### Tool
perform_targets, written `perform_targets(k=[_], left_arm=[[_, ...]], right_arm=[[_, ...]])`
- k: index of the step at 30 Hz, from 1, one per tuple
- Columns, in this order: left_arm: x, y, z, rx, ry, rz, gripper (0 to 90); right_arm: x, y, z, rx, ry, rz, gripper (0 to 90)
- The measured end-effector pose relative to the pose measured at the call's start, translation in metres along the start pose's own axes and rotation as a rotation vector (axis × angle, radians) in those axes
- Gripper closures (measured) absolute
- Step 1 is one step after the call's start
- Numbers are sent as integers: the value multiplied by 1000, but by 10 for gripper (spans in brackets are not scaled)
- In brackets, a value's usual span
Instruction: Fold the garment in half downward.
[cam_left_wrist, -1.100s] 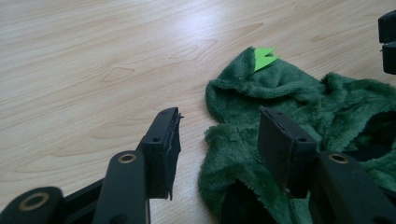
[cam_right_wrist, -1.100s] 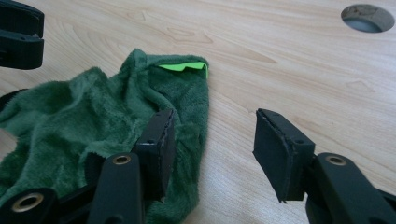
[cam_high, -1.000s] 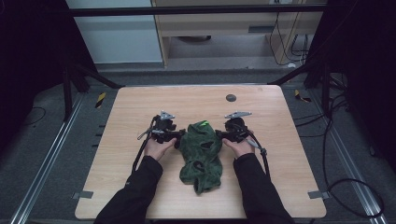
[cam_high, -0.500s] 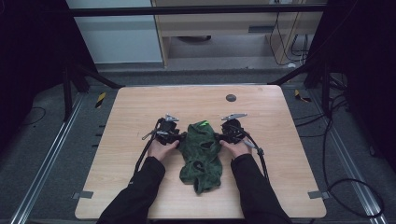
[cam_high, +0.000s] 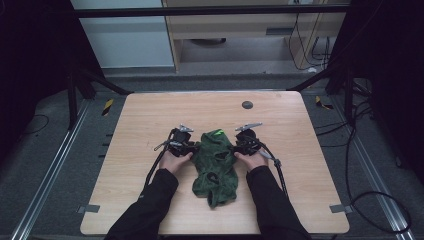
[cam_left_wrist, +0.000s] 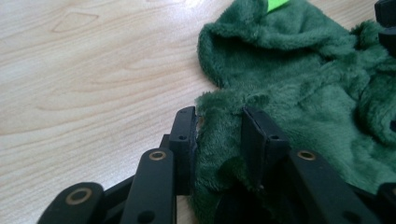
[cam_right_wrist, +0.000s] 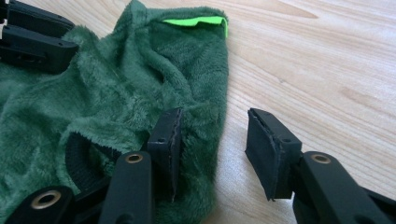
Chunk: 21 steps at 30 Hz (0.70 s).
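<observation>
A dark green fleece garment (cam_high: 215, 162), plush and crumpled with a bright green tag at its far end, lies near the middle of the wooden table (cam_high: 140, 125), a little toward the near edge, between the two grippers. The left gripper (cam_left_wrist: 219, 130) has just been closing and its black jaws pinch a fold of the garment's left edge. The right gripper (cam_right_wrist: 215, 140) has also been closing but stands spread, one jaw on the pile, the other over bare wood grain.

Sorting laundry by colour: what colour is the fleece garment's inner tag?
Bright neon green tag on dark green fleece garment, clearest in the right gripper view.
</observation>
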<state>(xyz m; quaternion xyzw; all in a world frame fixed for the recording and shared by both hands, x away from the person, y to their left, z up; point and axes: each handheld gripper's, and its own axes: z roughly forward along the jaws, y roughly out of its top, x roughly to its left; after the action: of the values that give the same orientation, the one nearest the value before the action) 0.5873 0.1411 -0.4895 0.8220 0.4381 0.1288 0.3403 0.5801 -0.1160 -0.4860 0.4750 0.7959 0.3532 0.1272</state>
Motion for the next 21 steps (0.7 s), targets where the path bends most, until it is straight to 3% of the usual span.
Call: perform_targets(k=[9,21], left_arm=[[0,-1,0,4,-13,-7,711],[-6,0,0,22,11,-1,860]], right_arm=[[1,-2,5,29,12,3,614],[5,-2,6,50,40,4,795]])
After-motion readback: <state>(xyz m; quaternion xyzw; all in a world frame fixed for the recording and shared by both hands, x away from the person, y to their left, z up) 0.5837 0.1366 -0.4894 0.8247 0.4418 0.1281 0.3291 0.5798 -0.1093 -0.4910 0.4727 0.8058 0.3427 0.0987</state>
